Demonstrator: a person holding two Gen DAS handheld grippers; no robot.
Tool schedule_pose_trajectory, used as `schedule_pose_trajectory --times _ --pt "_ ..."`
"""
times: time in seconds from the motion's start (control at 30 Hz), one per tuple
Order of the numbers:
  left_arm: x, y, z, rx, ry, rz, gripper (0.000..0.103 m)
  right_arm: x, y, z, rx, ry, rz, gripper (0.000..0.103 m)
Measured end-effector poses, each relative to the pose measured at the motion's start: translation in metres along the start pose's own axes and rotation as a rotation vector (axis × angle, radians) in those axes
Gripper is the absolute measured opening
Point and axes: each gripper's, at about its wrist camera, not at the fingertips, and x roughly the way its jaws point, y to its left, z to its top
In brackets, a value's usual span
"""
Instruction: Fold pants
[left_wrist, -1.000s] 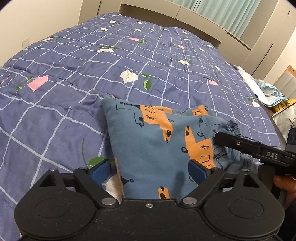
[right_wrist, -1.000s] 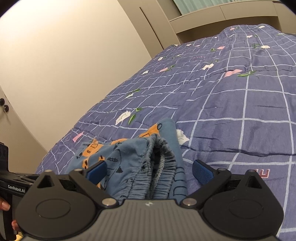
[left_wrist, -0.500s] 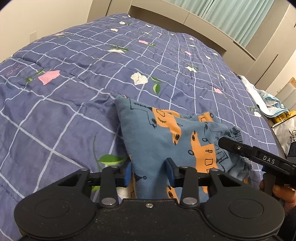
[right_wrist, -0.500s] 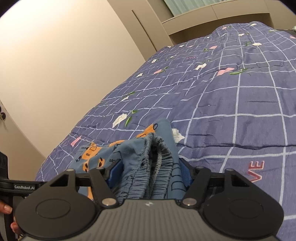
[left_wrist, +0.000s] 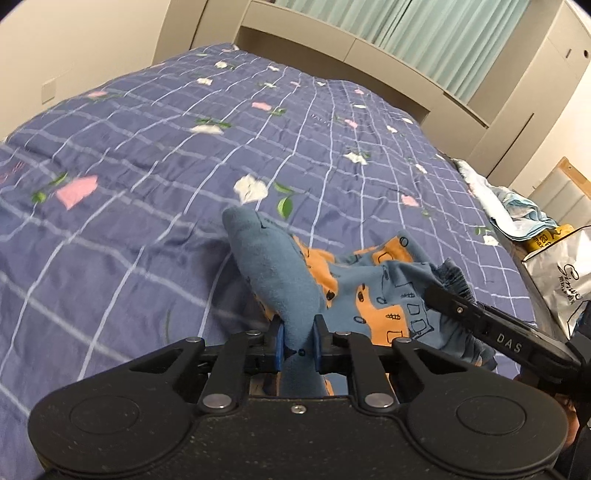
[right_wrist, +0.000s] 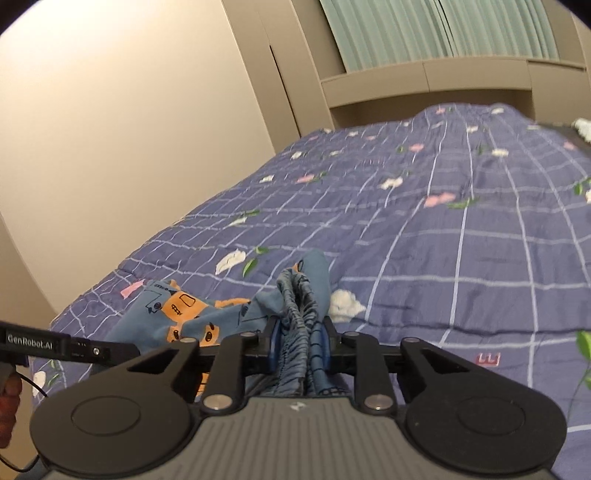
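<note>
Both jaws just closing, cloth between each pair. Left gripper (left_wrist: 297, 341) now pinched on a bunched fold of the pants (left_wrist: 369, 288), blue fabric squeezed between its blue pads (left_wrist: 277, 345); a second ago those pads stood wide to either side of the flat cloth. Right gripper (right_wrist: 298, 345) clamped on the gathered elastic waistband (right_wrist: 297, 310), likewise wide apart a second ago. Pants, blue with orange vehicle print, lying near the near edge of the bed, on the purple checked floral quilt (left_wrist: 147, 166), crumpled between the two grips. Cloth at the left grip drawn up into a ridge, no longer flat. Judged: both holds secured, so lifting and spreading or carrying the near edge over can start; fold itself not yet made. Risk: a thin pinch slipping once tension comes on.
</note>
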Motion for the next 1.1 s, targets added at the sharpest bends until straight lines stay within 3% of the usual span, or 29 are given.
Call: schedule_pose_trajectory --times 0.27,0.53,0.7,0.93,1.1 --pt "0.026 -0.032 0.048 0.100 -0.058 -0.032 0.015 -0.003 -0.003 0.026 -0.038 -0.096 -0.094 0.022" --pt "0.090 -0.061 0.102 0.145 -0.072 -0.088 0.015 0.016 -0.035 0.055 0.014 -0.142 -0.219 0.022" --pt "0.126 -0.065 0.107 0.136 -0.024 -0.083 0.016 0.032 -0.057 0.056 0.072 -0.122 -0.266 0.022" --pt "0.134 -0.059 0.106 0.132 -0.012 -0.069 0.018 0.040 -0.072 0.048 0.106 -0.090 -0.270 0.024" --pt "0.126 -0.059 0.103 0.131 -0.025 -0.043 0.039 0.038 -0.072 0.051 0.105 -0.081 -0.284 0.035"
